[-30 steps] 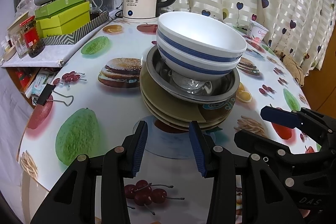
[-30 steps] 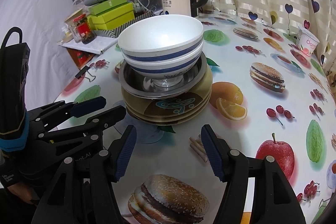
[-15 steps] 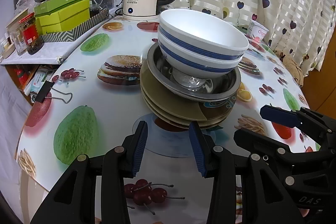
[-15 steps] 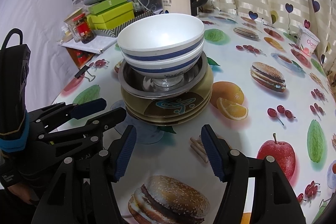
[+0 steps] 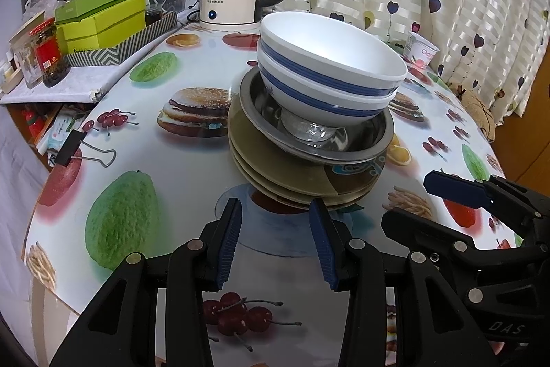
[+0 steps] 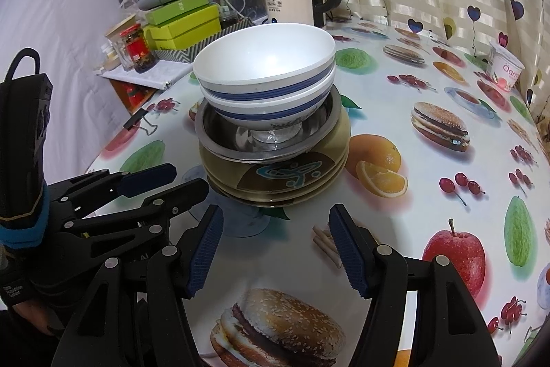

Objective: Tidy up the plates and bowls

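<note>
So, stack: two white bowls point(image 5: 330, 74) with blue bands sit nested in a steel dish point(image 5: 319, 140), which rests on three brown plates point(image 5: 292, 181), all in one pile near my edge of the table point(image 5: 144, 160).
Left gripper: my left gripper point(image 5: 275, 243) hangs just short of the plates, jaws apart, nothing between them.
Right gripper: my right gripper point(image 6: 275, 246) sits beside it, jaws wider apart, also empty.
Tilt risk: the bowls look off-centre in the dish, so I judge a nudge at the plate rim could rock them out.
Slip risk: steel on glazed plate likely slides if I lift unevenly.
Crowding risk: my two grippers are close; they may knock each other.
Edge risk: a push toward me could send the pile off the table.
</note>
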Tool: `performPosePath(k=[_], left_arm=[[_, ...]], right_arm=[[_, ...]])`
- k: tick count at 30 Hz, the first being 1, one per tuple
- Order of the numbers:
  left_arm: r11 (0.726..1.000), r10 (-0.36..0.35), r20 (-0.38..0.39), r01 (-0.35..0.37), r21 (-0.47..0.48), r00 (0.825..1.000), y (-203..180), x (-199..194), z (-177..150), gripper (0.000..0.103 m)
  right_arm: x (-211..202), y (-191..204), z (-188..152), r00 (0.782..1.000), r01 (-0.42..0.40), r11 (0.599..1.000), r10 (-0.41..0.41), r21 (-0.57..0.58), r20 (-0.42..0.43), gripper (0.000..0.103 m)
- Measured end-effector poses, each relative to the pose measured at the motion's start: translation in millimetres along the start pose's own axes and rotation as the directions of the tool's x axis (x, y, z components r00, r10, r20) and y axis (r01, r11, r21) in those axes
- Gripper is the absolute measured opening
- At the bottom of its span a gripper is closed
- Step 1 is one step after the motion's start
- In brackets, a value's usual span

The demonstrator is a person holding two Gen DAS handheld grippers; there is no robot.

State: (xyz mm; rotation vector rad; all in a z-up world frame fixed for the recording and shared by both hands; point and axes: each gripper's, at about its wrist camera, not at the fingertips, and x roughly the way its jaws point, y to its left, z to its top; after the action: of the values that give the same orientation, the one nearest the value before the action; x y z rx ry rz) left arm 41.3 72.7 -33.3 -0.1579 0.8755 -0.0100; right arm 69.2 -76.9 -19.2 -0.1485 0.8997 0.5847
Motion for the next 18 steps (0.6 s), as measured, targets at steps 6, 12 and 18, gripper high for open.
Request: performPosePath(k=[6, 12, 18], left_arm=[[1.000, 0.010, 0.000, -0.010, 0.005, 1.000, -1.0, 0.1, -0.4, 0.042], [1.000, 0.008, 0.003, -0.008, 0.000, 1.000, -0.2, -0.8, -1.1, 0.042], [1.000, 0.011, 0.004, -0.011, -0.001, 1.000, 1.0, -0.9, -0.9, 0.042]], right_arm=[[0.7, 2.3, 0.9, 1.000, -0.005, 1.000, 0.005, 0.002, 0.007, 0.065], [0.6, 3.5, 1.2, 1.000, -0.006, 1.000, 0.006, 0.001, 0.009, 0.065], [0.8, 4.6, 1.6, 1.000, -0.005, 1.000, 0.005, -0.001, 0.010, 0.065]])
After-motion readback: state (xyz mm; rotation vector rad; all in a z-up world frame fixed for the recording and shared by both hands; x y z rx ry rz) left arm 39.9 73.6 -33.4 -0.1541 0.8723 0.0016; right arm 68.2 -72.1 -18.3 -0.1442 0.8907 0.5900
